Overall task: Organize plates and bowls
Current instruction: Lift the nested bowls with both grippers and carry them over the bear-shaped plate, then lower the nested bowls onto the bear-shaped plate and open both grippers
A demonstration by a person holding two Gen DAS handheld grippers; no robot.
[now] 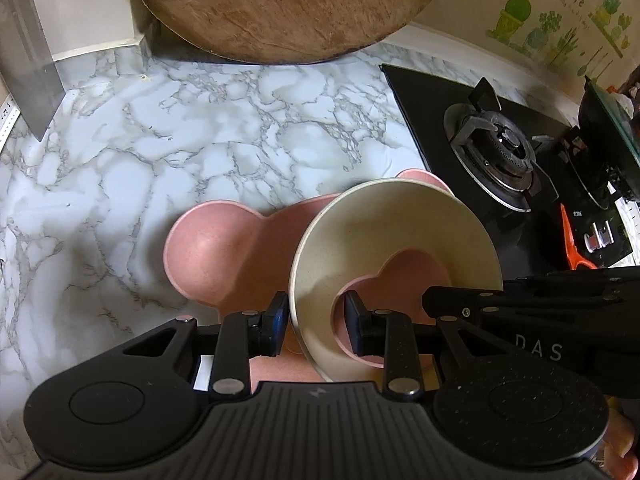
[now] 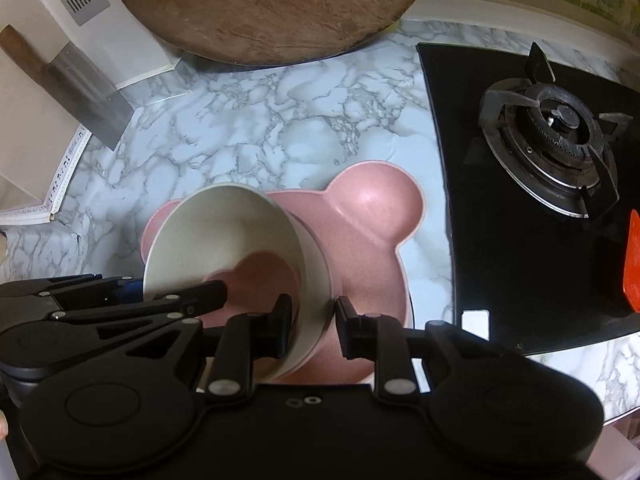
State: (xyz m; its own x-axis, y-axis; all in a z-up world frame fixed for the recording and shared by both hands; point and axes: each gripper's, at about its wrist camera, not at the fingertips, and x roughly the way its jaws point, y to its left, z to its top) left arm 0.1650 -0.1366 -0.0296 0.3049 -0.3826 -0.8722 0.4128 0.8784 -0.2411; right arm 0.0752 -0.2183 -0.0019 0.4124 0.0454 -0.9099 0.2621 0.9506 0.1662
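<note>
A cream bowl (image 1: 400, 232) sits tilted on a pink bear-shaped plate (image 1: 216, 256) on the marble counter. A small pink heart-shaped dish (image 1: 404, 276) lies inside the bowl. My left gripper (image 1: 316, 322) straddles the bowl's left rim, one finger outside and one inside, jaws apart. My right gripper (image 2: 314, 330) straddles the bowl's (image 2: 216, 224) right rim over the pink plate (image 2: 376, 216), with a gap at its right finger. The heart dish (image 2: 260, 276) shows inside. Each gripper shows in the other's view.
A round wooden board (image 1: 288, 4) leans against the back wall. A black gas hob (image 2: 552, 148) with a burner lies to the right. A cleaver (image 2: 80, 84) stands at the left wall. An orange-handled tool (image 1: 572, 240) lies on the hob.
</note>
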